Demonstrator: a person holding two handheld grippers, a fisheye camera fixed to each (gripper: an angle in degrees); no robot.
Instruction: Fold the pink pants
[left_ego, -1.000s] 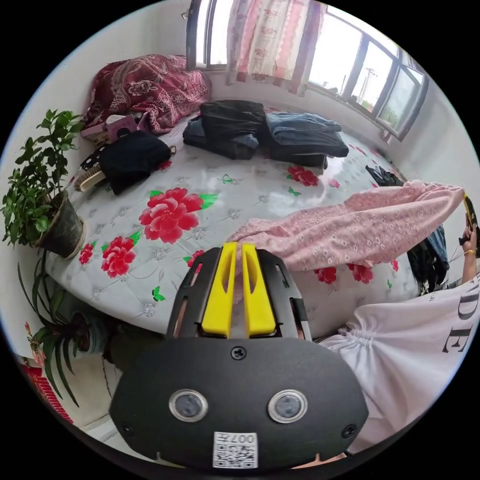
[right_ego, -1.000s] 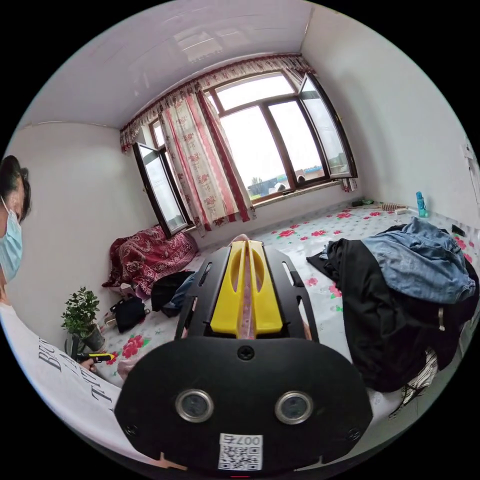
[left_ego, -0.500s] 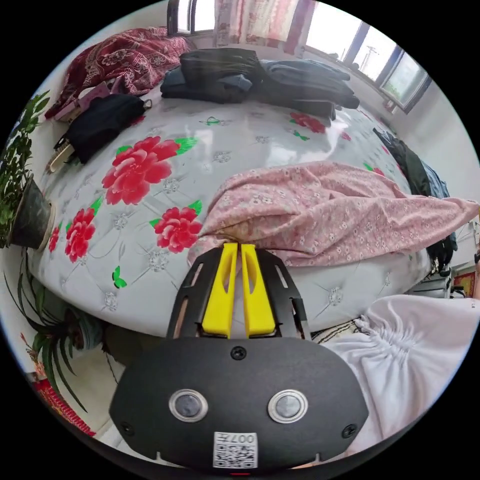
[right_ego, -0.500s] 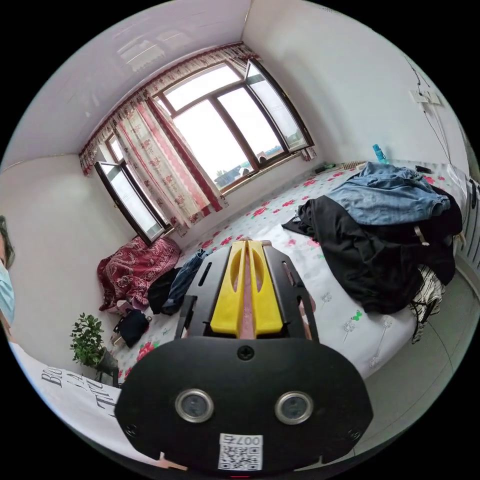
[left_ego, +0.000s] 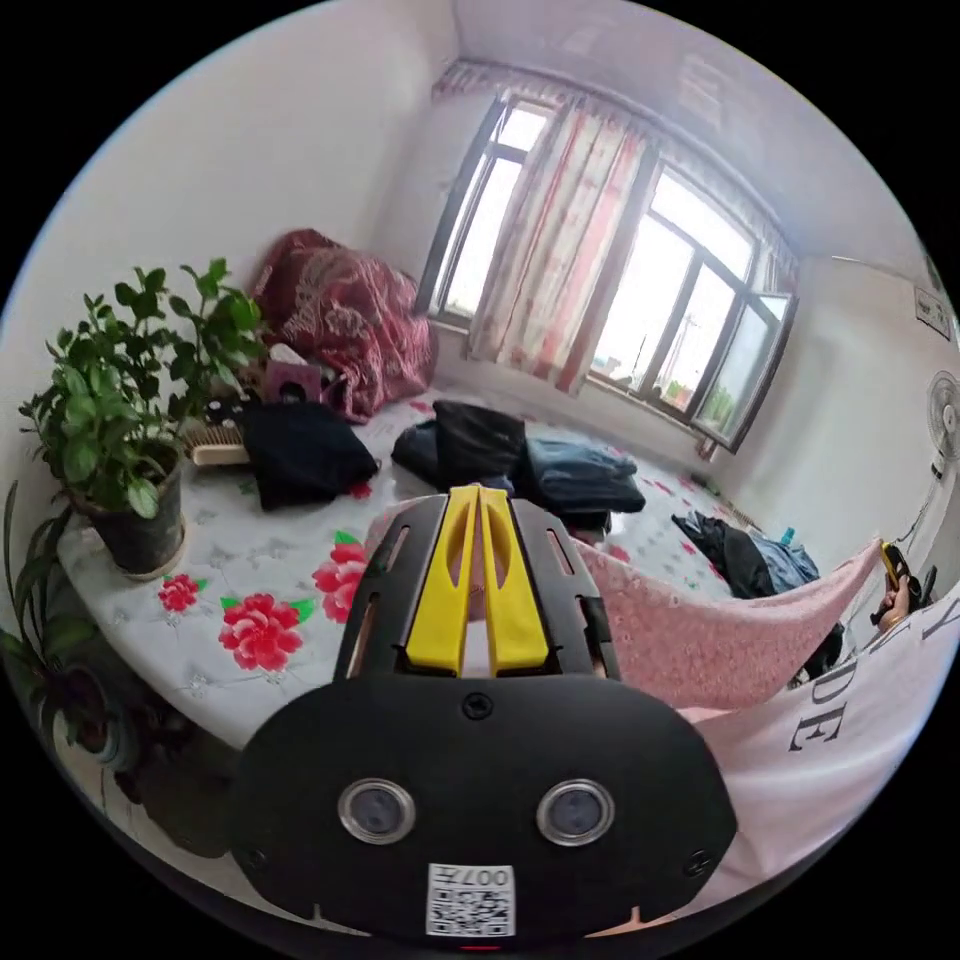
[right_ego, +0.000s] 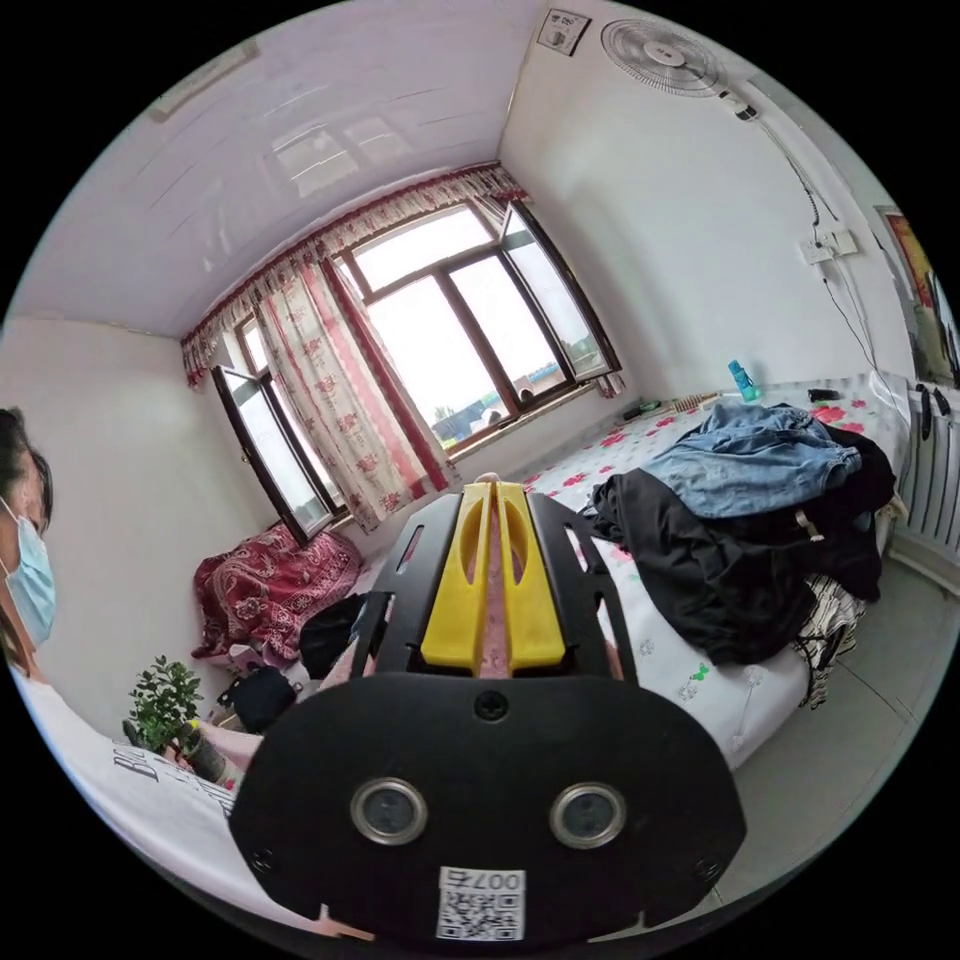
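**Pink pants held stretched between two grippers**

Pink pants hang lower right in the left gripper view, above the bed. The thin, limp cloth sags. Left gripper and right gripper are each clamped on an edge; best held at corners.

On the bed, the potted plant stands at the near corner. Beyond it lies a black bag, then a quilt against the wall under the window. Folded clothes sit mid-bed; the pants hang over the bed's near edge.
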